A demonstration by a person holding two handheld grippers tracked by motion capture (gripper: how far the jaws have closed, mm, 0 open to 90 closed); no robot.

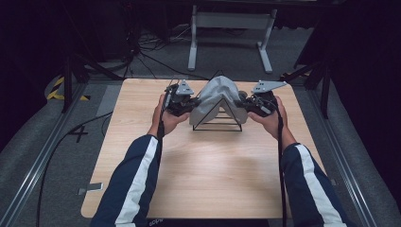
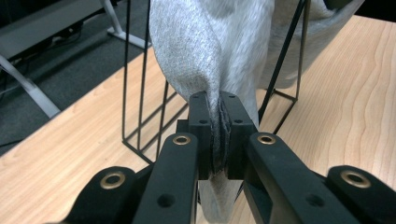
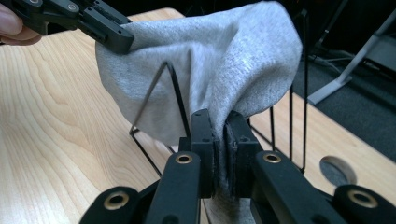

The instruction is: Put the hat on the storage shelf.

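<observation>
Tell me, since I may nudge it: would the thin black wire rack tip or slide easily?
Probably. The thin black wire rack looks light, all slim rods. The grey knit cloth over it, pinched by the left gripper and right gripper, could drag it along.

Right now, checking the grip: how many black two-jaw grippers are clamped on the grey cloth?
2: left gripper on the grey cloth's left edge, right gripper on its right, over the black wire rack.

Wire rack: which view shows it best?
High view: the whole rack shows as a triangle frame under the grey cloth. The left gripper view shows a few bars behind the cloth; the right gripper view shows bars partly covered.
</observation>
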